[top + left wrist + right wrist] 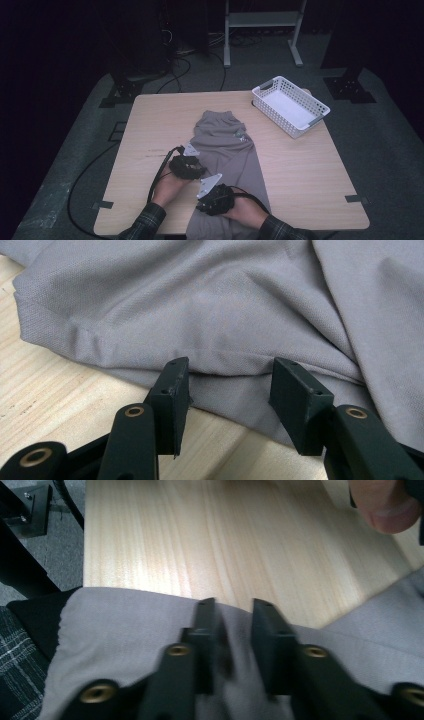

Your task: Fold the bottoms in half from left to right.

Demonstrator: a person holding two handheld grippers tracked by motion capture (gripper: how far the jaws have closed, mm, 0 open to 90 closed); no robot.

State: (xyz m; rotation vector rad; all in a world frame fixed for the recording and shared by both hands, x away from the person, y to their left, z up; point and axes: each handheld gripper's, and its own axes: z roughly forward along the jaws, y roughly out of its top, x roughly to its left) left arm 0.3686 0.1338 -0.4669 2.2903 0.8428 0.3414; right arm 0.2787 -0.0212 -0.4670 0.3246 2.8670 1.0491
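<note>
Grey trousers (226, 145) mid-fold on surface (300, 170) — left gripper (226, 382) open at hem, right gripper (235, 630) narrowing over cloth, grip unconfirmed — next, pinch both edges.

Bare surface (150, 130) is left open along the whole left side, from the near edge to the far one, and a wide strip is likewise open on the right between the grey garment (225, 145) and the right edge. The far right corner is taken up by a white basket (265, 95), just beside the garment's far end. The near middle is crowded by the left gripper (192, 167) and right gripper (212, 192), close together over the cloth.
</note>
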